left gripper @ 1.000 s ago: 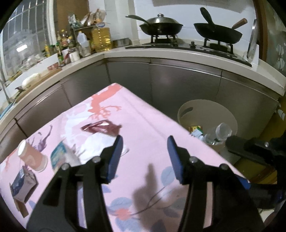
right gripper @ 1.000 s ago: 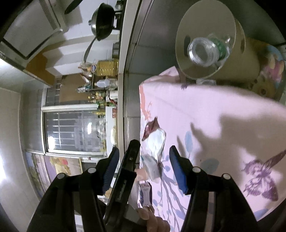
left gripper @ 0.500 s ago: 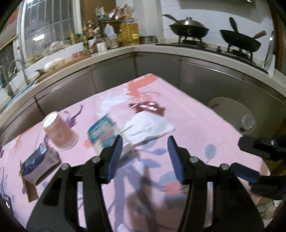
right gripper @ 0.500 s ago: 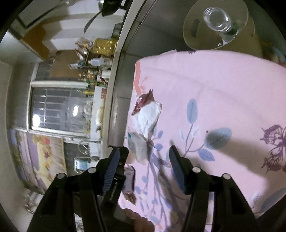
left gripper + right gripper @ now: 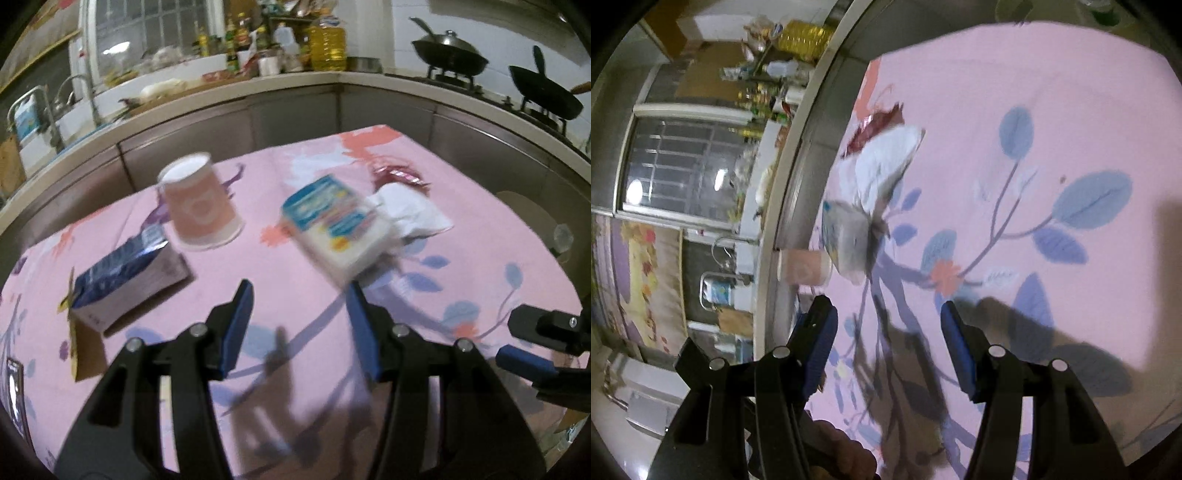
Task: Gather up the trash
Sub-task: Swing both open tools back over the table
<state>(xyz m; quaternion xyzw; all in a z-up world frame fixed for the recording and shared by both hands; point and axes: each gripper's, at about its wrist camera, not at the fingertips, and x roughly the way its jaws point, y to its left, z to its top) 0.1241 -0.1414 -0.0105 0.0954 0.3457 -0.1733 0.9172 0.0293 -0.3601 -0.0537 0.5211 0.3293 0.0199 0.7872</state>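
Five pieces of trash lie on my pink worktop: torn blue box, overturned paper cup, tissue pack, white napkin, red wrapper. My left tongs hang parted and empty short of the pack (likeliest next pick). My right tongs are likewise spread, holding nothing. Blur leaves every label unreadable.

Home kitchen. L-shaped counter w/ grey metal cabinet fronts below. Gas hob at right w/ 2 dark woks on burners. Sink tap under barred window. Big yellow oil jug, sauce bottles crowded in corner. Table in pink floral cloth, clutter on top.
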